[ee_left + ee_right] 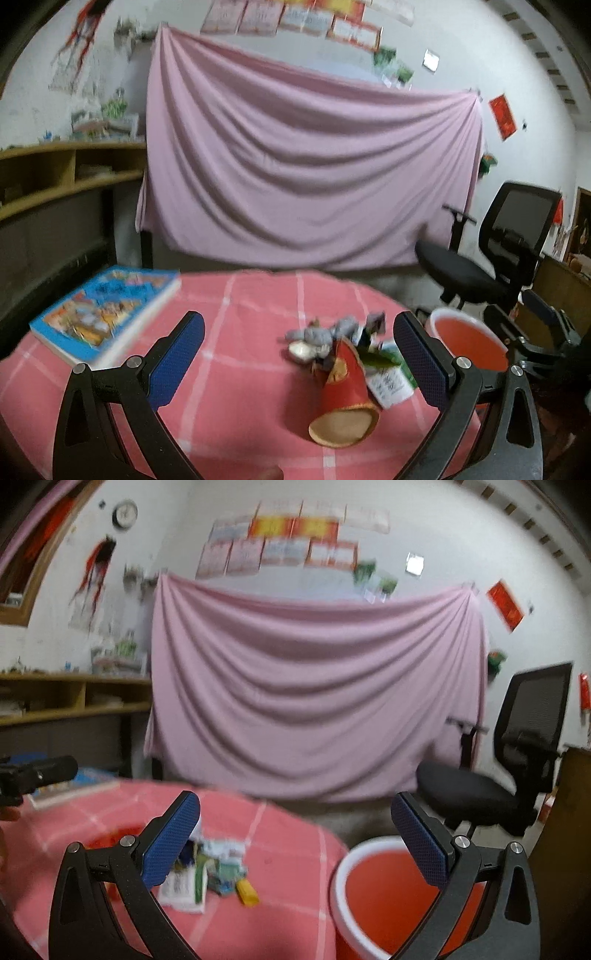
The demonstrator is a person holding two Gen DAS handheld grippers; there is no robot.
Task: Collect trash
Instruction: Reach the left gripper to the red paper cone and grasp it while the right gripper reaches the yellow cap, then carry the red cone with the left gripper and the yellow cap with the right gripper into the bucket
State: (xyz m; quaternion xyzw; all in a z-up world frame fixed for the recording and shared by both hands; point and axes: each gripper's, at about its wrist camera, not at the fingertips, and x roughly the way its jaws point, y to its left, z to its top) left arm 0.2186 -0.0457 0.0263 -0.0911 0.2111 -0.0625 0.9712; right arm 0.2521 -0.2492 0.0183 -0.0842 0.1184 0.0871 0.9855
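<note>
While both views are motion-blurred, the left gripper (pixel 297 354) is seen with fingers spread wide and empty above the desk (pixel 229 406), its pink checked cloth bearing the trash pile (pixel 343 354): grey crumpled wads, a red paper cone, a green-and-white carton. The right gripper (pixel 295 834) is likewise held spread, empty, over the red bin (pixel 384 893) just beside the desk edge. A blue book (pixel 103 314) lies far left.

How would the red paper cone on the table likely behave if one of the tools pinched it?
The red paper cone looks thin and hollow, its wide mouth open, so it would probably crush flat. It seems light and may slide on the checked tablecloth. Lying on its side, it could roll in an arc if nudged.
</note>
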